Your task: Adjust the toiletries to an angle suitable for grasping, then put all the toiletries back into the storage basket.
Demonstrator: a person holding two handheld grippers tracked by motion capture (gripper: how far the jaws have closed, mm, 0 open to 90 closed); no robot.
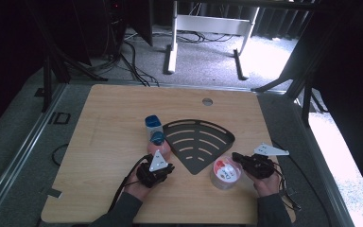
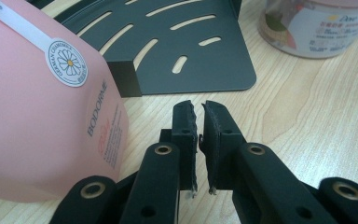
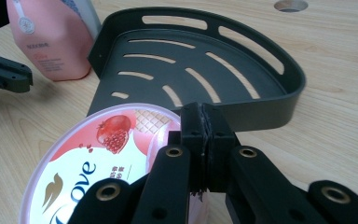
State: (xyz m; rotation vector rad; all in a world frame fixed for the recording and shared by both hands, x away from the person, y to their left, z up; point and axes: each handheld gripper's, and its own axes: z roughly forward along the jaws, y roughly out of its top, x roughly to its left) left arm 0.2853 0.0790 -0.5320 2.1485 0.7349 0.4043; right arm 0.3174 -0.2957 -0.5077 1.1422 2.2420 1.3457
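Observation:
A black slotted corner tray [image 1: 198, 142] lies at the table's centre. A pink bottle [image 1: 159, 147] with a blue cap stands at its left corner. In the left gripper view that pink bottle [image 2: 42, 116] is just left of my left gripper [image 2: 199, 109], whose jaws are shut with nothing between them. My left gripper [image 1: 165, 168] sits right in front of the bottle. A clear Dove jar [image 1: 224, 174] with a pink lid stands at the tray's near right side. My right gripper [image 3: 204, 109] is shut and empty, its tips over the far right edge of the jar lid [image 3: 98, 163].
A blue-capped white bottle [image 1: 153, 124] stands behind the pink one, by the tray's left side. The table has a round cable hole [image 1: 207, 101] near its far edge. Cables trail from both grippers toward the front edge.

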